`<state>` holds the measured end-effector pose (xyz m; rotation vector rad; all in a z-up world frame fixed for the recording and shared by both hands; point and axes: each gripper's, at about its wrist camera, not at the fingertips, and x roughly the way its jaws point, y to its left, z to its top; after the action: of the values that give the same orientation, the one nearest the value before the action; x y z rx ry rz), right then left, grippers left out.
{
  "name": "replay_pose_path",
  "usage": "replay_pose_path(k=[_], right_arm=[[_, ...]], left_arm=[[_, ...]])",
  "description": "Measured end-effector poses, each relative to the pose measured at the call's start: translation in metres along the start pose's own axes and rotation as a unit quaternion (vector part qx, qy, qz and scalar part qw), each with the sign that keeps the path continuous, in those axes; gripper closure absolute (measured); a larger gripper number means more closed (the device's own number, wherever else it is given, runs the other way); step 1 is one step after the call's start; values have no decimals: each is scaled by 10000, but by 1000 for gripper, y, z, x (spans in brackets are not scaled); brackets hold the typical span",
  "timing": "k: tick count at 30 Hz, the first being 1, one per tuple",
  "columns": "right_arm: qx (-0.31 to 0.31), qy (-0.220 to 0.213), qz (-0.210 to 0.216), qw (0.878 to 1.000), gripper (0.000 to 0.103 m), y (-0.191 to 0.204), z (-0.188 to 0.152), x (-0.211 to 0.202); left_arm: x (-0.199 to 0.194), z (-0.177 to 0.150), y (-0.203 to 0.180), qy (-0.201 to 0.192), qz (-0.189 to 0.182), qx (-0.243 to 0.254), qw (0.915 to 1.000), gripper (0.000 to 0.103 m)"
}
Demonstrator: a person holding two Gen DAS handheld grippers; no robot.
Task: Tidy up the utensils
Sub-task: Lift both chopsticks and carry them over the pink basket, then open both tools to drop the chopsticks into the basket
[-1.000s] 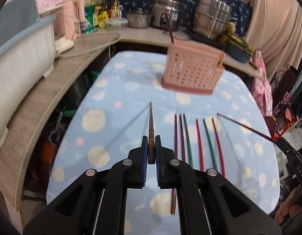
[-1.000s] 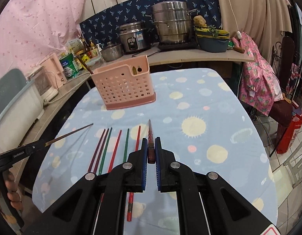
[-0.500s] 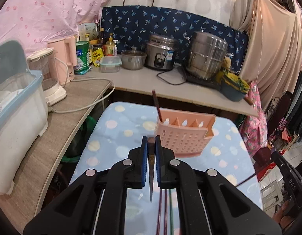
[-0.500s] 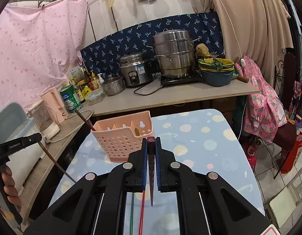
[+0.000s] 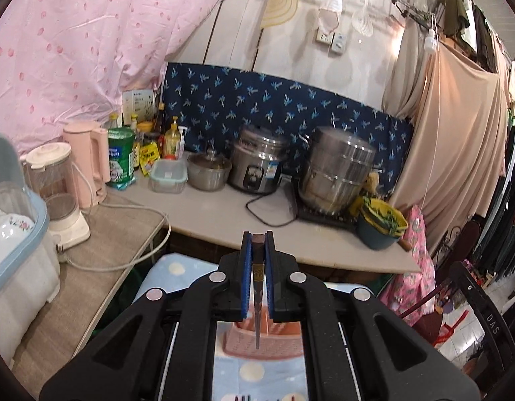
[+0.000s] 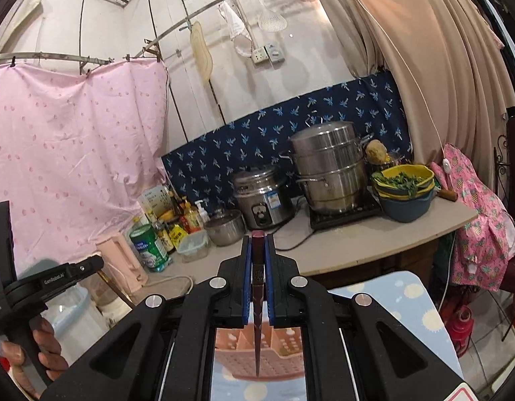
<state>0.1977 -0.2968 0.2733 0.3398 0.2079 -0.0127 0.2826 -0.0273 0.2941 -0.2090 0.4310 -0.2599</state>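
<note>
A dark chopstick [image 5: 257, 287] is pinched in each claw, left [image 5: 257, 260] and right [image 6: 258, 260]; left handle [image 6: 53, 279] reads "GenRobot.AI".

A big steel steamer pot [image 5: 337, 170] sits on a black cooker [image 6: 344, 215] on the gray counter [image 5: 224, 215]. A rice cooker [image 5: 259, 165] stands just beside it, near a small pot [image 5: 209, 173] and a clear box [image 5: 167, 175]. A pink kettle [image 5: 87, 160] stands next to a blender [image 5: 58, 193]. A green bottle [image 6: 147, 245] stands by the sauce bottles [image 5: 172, 138]. Leaves fill a yellow bowl [image 6: 404, 178]. A pink sheet [image 6: 73, 153] hangs on the wall.
</note>
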Motion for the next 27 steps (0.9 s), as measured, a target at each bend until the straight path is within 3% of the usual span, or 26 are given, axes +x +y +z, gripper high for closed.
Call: replay_pose_path(k=[5, 14, 22, 27], right_arm=[[27, 19, 0, 10000, 96, 6, 6, 40], [267, 841, -237, 9958, 96, -24, -48, 101], [318, 1061, -324, 9933, 90, -33, -68, 104], [265, 987, -288, 9943, 83, -28, -65, 88]], left_arm=[[23, 12, -2, -170, 72, -23, 9998, 96], [79, -28, 11, 403, 228, 9, 9989, 96], [92, -49, 16, 620, 295, 57, 9976, 94], [80, -53, 15, 591, 353, 100, 9976, 67]])
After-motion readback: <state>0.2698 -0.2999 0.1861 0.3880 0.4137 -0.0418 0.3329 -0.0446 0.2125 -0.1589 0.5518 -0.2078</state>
